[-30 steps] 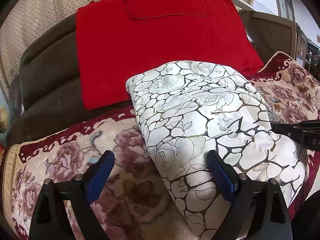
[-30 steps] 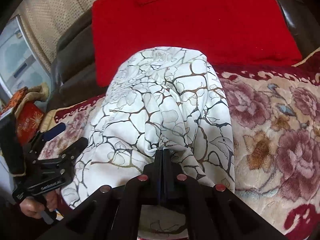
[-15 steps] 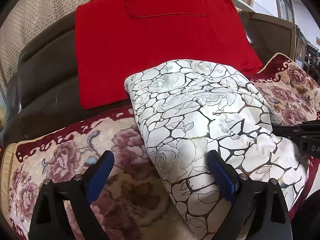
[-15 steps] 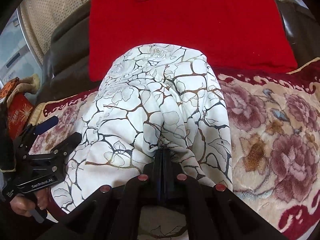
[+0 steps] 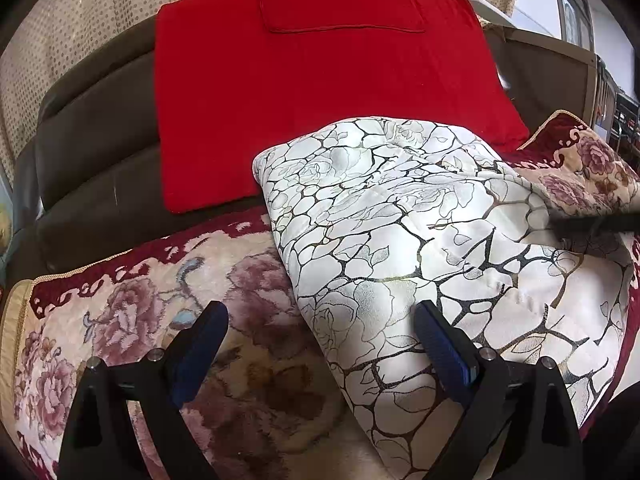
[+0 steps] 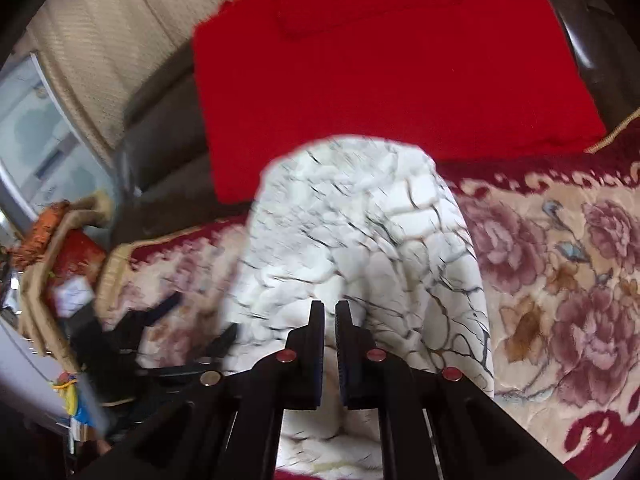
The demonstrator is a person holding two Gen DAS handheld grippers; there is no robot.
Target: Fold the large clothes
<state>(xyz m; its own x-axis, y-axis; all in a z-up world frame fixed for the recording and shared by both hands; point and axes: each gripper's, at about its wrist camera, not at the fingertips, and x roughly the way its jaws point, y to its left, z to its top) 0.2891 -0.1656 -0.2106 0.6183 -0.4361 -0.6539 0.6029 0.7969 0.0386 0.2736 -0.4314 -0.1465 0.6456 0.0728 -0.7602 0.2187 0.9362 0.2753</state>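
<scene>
Right hand-held gripper (image 6: 330, 312) opening, nothing gripped, left hand-held gripper (image 5: 320, 328) released, over white crackle-printed folded garment (image 5: 420, 232); no legible writing.

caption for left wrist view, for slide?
Left gripper open over the folded white patterned garment on a floral blanket, red cushion behind.

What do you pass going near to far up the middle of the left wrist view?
Open left hand-held gripper → white folded garment with a dark cracked-line rose print → flat red fabric cushion → beige dotted curtain.
</scene>
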